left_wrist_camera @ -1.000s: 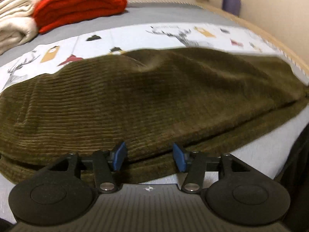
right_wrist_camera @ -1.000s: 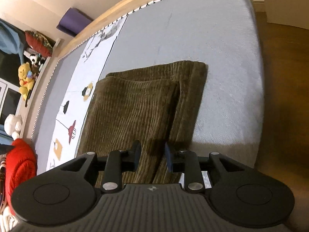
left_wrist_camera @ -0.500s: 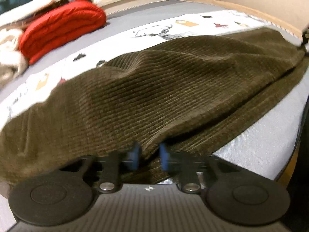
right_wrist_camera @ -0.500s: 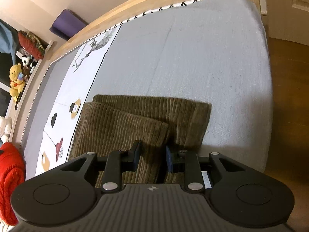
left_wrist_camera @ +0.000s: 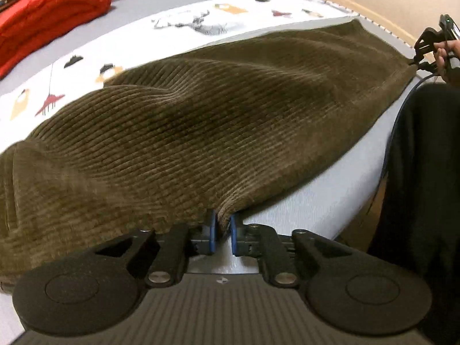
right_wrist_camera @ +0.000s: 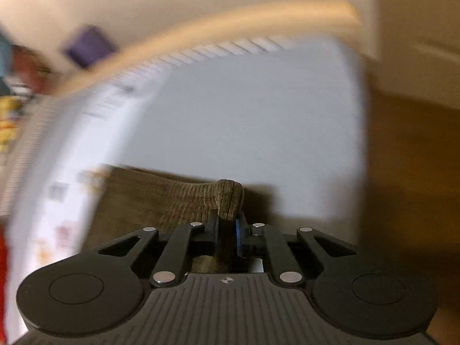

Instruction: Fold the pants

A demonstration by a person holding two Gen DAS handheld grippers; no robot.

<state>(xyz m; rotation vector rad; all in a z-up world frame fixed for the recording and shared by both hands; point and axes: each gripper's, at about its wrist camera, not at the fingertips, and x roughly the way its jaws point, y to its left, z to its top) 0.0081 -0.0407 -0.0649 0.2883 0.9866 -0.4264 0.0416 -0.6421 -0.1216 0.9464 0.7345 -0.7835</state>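
One red blanket beyond pants

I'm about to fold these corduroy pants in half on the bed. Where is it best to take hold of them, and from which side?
Grip the pants along their near long edge, coming from the bed's open side: that edge lies free on the sheet. The left tool already pinches it; the right tool is closing on the corner.

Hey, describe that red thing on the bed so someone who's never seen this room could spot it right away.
Start at the bed with the grey cover and its white strip of small printed pictures. Look past the olive corduroy pants to the far left end. The red blanket lies there, puffy and bundled, the only bright red thing.
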